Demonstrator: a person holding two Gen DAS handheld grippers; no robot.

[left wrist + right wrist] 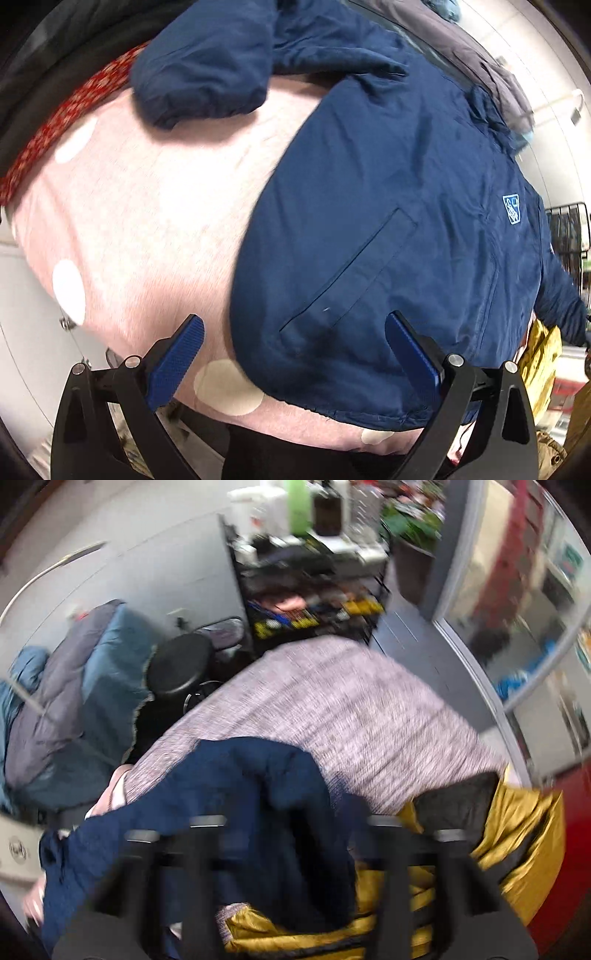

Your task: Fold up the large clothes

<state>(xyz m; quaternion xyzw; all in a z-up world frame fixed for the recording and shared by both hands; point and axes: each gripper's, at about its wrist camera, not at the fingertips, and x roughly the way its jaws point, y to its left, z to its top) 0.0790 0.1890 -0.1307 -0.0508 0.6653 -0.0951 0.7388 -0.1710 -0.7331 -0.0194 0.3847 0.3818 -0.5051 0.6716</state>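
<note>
Your two grippers work at a navy jacket (369,221) spread on a pink spotted sheet (147,221).

Your left gripper (295,347) hovers over the jacket's lower hem, jaws spread wide, holding nothing. Your right gripper (295,834) is motion-blurred, with navy fabric bunched between its fingers; I cannot tell whether it grips. A mustard jacket (517,830) lies just beside it.

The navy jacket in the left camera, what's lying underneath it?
The navy jacket lies on a pink sheet with white dots, which shows to its left and below its hem. Whatever sits beneath the jacket's middle is covered. The open left gripper hovers above the hem.
</note>
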